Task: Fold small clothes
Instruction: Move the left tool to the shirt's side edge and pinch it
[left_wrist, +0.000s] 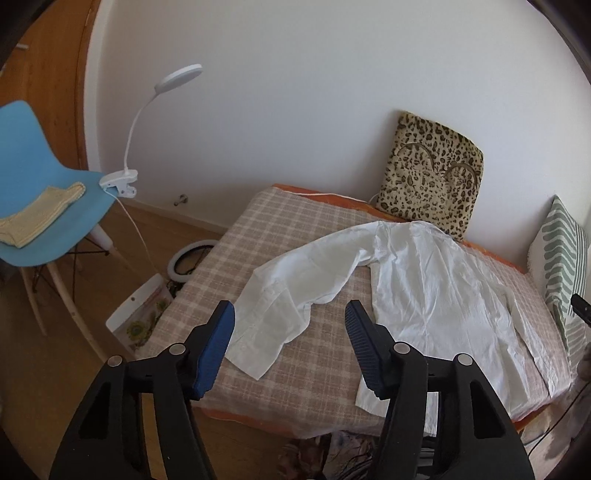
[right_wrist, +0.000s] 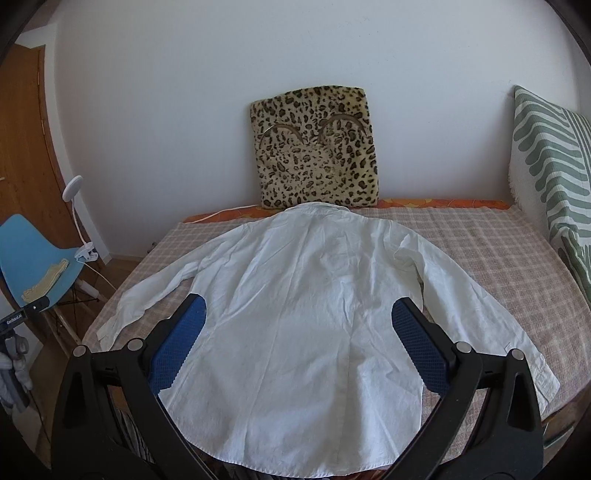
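A white long-sleeved shirt (right_wrist: 310, 317) lies flat, back up, on a checked bed cover (right_wrist: 517, 266), collar toward the wall and both sleeves spread out. In the left wrist view the shirt (left_wrist: 436, 295) lies to the right, its left sleeve (left_wrist: 280, 302) stretched toward me. My left gripper (left_wrist: 290, 314) is open and empty, above the cuff end of that sleeve. My right gripper (right_wrist: 297, 306) is open and empty, above the shirt's lower back near the hem.
A leopard-print cushion (right_wrist: 314, 147) leans on the wall behind the collar. A green striped pillow (right_wrist: 554, 177) stands at the right. A blue chair (left_wrist: 40, 192) with a folded cream cloth (left_wrist: 33, 218) and a clip lamp (left_wrist: 129, 177) stands left, off the bed.
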